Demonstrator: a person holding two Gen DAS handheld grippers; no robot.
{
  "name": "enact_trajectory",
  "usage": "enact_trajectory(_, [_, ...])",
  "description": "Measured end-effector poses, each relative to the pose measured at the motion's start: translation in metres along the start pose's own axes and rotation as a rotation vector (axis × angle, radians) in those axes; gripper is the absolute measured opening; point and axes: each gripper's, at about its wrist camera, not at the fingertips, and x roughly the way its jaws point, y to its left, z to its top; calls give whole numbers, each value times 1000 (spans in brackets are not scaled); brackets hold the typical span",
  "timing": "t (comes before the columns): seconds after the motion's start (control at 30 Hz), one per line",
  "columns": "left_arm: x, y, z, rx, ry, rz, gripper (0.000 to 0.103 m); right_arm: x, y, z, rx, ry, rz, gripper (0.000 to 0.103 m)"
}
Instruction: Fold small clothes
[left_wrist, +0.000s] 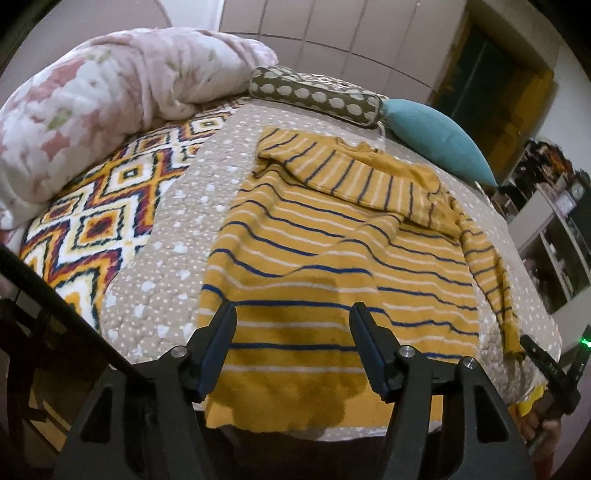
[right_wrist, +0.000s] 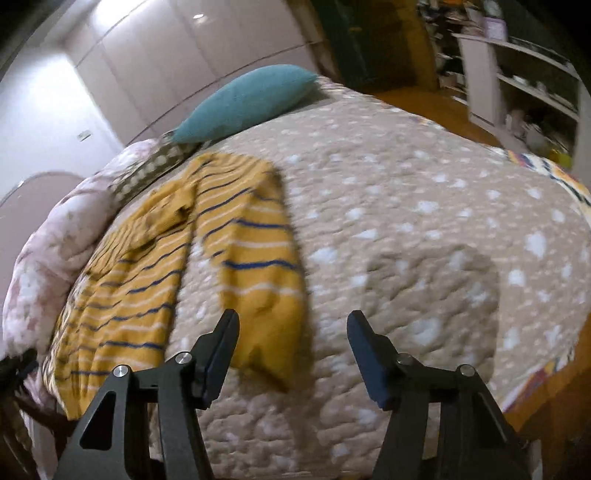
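A small mustard-yellow top with blue and white stripes lies flat on the beige dotted quilt. One sleeve is folded across its upper part; the other sleeve trails down the right side. My left gripper hangs open above the top's lower hem, nothing between its fingers. In the right wrist view the same top lies at the left, its loose sleeve reaching toward the camera. My right gripper stands open over the sleeve's end and the quilt, holding nothing. The right gripper's tip shows at the left view's right edge.
A teal cushion and a brown dotted bolster lie at the bed's far end. A pink floral duvet and a zigzag-patterned blanket fill the left. Shelving and a wooden floor lie beyond the bed.
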Motion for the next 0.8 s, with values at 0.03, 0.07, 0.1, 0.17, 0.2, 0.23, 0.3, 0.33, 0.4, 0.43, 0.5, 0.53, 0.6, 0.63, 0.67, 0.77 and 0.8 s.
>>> enact_trajectory(0.03, [0, -4, -1, 11, 1, 2, 63, 2, 11, -4, -56, -1, -13, 69])
enact_trajectory(0.07, [0, -7, -2, 19, 2, 2, 63, 3, 19, -9, -99, 0, -29, 72])
enact_trajectory(0.1, [-1, -11, -3, 27, 5, -3, 63, 6, 27, -11, -147, -2, -54, 72])
enact_trajectory(0.17, [-2, -18, -4, 40, 7, -14, 63, 14, 39, -16, -238, -17, -137, 66])
enact_trajectory(0.2, [-2, -20, -4, 45, 7, -17, 63, 16, 37, -14, -251, -19, -148, 29])
enact_trajectory(0.23, [-4, -25, -4, 56, 6, -22, 63, 16, 31, -9, -226, -11, -133, 14])
enact_trajectory(0.3, [-5, -30, -5, 69, 4, -27, 63, 4, 7, 2, -109, -41, -76, 14])
enact_trajectory(0.33, [-5, -33, -6, 77, 4, -30, 63, -6, -13, 10, -26, -73, -70, 14])
enact_trajectory(0.4, [-3, -38, -7, 86, 10, -35, 64, -17, -46, 21, 95, -116, -77, 13])
enact_trajectory(0.43, [-1, -39, -7, 88, 17, -40, 64, -22, -69, 25, 176, -138, -95, 13])
enact_trajectory(0.5, [3, -42, -9, 84, 30, -48, 64, -27, -109, 28, 314, -167, -155, 17])
enact_trajectory(0.53, [5, -43, -9, 82, 38, -52, 64, -30, -133, 26, 401, -180, -181, 17])
enact_trajectory(0.6, [9, -46, -11, 83, 53, -59, 64, -40, -152, 23, 485, -203, -111, 15])
enact_trajectory(0.63, [10, -47, -12, 90, 55, -59, 64, -49, -155, 21, 502, -219, -104, 15])
enact_trajectory(0.67, [11, -48, -13, 97, 55, -55, 64, -56, -153, 20, 491, -234, -119, 16])
enact_trajectory(0.77, [15, -50, -14, 102, 65, -59, 64, -74, -141, 15, 448, -245, -99, 26])
enact_trajectory(0.8, [17, -50, -15, 99, 69, -65, 64, -77, -139, 11, 450, -243, -52, 27])
